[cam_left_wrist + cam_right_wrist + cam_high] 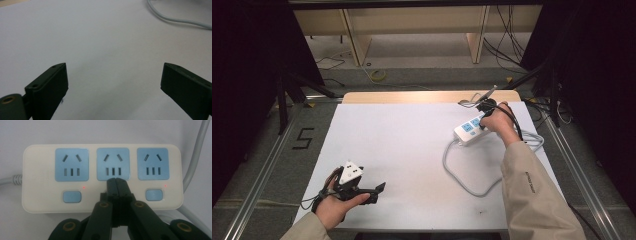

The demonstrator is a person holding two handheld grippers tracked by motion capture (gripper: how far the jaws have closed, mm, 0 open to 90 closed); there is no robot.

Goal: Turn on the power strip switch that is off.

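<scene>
A white power strip [469, 131] with three blue sockets lies at the table's far right; in the right gripper view the power strip [40, 195] spans the frame. My right gripper [116, 181] is shut with nothing between its jaws. Its joined tips rest over the spot below the middle socket [113, 163], hiding the middle button. The left button [72, 196] and the right button [154, 195] each have a small red light lit beside them. In the high view the right gripper [482, 119] points down at the strip. My left gripper [379, 192] lies open near the front left, its jaws [113, 75] over bare table.
The strip's grey cable [457, 175] loops toward the table's front right and crosses the far corner of the left gripper view as a cable [175, 20]. The white table top [402, 150] has a wooden strip along its far edge. Metal rails run along both sides.
</scene>
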